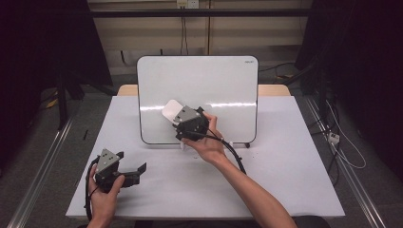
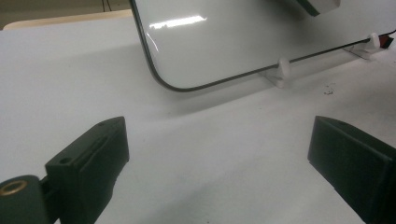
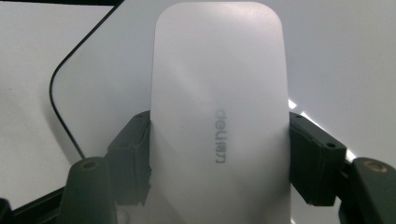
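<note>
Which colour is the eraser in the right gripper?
White eraser, clearest in the right gripper view.

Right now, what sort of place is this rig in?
Probably a lab recording bay: a white-covered table with a small white whiteboard on clip feet, black curtains on both sides, and loose cables on the grey floor.

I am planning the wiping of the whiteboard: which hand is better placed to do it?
The right. Its claw is shut on the white eraser and holds it in front of the whiteboard. The left claw is open and holds nothing, low over the table beside the board.
</note>
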`<state>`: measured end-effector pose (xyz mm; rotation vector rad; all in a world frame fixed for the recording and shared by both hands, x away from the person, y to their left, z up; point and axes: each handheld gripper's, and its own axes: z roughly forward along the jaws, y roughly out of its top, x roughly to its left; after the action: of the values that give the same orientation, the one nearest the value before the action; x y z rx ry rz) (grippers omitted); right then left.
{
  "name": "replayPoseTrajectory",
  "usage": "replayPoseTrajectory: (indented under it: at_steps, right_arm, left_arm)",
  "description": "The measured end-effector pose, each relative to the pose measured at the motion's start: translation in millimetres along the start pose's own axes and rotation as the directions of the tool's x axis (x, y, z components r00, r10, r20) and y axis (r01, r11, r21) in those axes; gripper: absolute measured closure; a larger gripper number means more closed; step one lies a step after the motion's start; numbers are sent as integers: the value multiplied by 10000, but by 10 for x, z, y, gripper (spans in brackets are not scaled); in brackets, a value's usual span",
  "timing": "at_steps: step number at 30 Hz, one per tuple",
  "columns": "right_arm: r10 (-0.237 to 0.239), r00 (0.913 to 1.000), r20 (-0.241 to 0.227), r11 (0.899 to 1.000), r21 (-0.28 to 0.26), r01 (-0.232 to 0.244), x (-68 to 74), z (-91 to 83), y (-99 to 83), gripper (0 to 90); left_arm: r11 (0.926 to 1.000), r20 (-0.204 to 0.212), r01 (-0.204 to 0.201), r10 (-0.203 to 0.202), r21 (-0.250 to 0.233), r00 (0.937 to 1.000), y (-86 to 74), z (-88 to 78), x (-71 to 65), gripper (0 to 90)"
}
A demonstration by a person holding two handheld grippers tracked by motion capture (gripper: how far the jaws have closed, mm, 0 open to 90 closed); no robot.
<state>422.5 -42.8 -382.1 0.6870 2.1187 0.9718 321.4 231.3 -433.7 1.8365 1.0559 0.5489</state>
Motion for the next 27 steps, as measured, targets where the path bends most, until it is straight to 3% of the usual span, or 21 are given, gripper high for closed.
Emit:
replayPoseTrajectory:
  at_steps: [14, 25, 27]
  right_arm:
    - [975, 9952, 33, 9941, -490, -972, -194, -220, -163, 316]
    - [1447, 9876, 602, 9890, -393, -1425, -441, -436, -374, 316]
    - [1349, 9874, 821, 9906, -337, -1326, -482, -470, -412, 316]
  left_arm:
    - [10000, -52, -64, 64, 3, 10000, 8, -9, -17, 53]
    - [10000, -79, 74, -74, -23, 9999, -9, -17, 12, 53]
    - [10000, -74, 50, -50, 5, 10000, -9, -15, 8, 53]
